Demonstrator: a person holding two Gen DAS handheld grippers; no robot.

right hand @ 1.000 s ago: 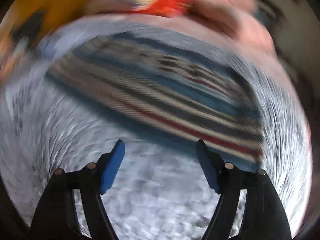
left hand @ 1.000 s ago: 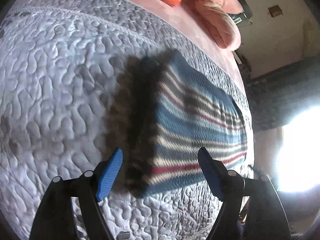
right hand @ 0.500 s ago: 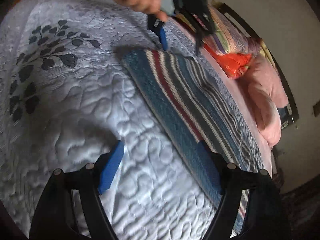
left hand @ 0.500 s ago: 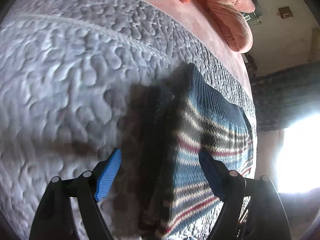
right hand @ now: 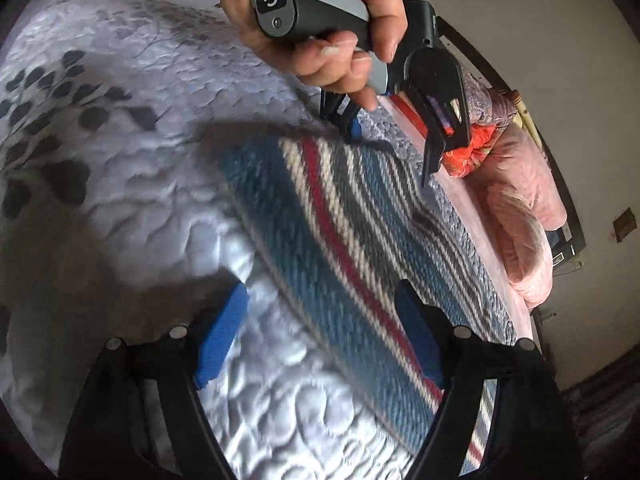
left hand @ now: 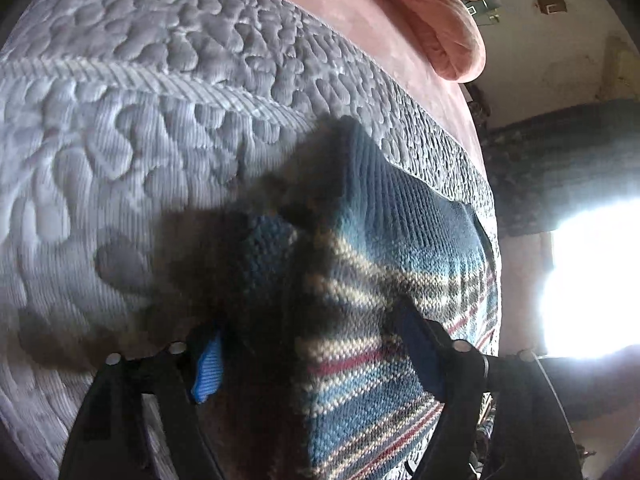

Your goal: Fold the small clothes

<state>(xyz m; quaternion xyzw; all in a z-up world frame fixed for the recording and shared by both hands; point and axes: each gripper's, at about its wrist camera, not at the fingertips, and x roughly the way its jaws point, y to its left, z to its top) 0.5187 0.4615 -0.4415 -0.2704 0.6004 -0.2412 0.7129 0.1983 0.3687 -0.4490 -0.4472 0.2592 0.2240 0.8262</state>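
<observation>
My left gripper [left hand: 308, 356] has its fingers spread wide, and the near corner of the striped knit garment [left hand: 384, 264] now sits between them, low in the frame, under heavy shadow. A second ago that corner lay ahead of the tips; I have pushed both grippers in, so I judge the grasp is about to close, though nothing is pinched yet. My right gripper [right hand: 324, 336] is also spread: one blue pad rests over the quilted bedspread [right hand: 120, 200], the other over the garment's long edge at lower right.

The garment lies flat as a long striped band on the bed, apparently already folded at least once.

The left wrist view shows only fabric, shadow, a pink pillow [left hand: 436, 24] at top and glare at right. The right wrist view adds what it cannot: my hand [right hand: 320, 32] holding the left tool at upper centre, tips down at the garment's far end, and the leaf print at upper left.
</observation>
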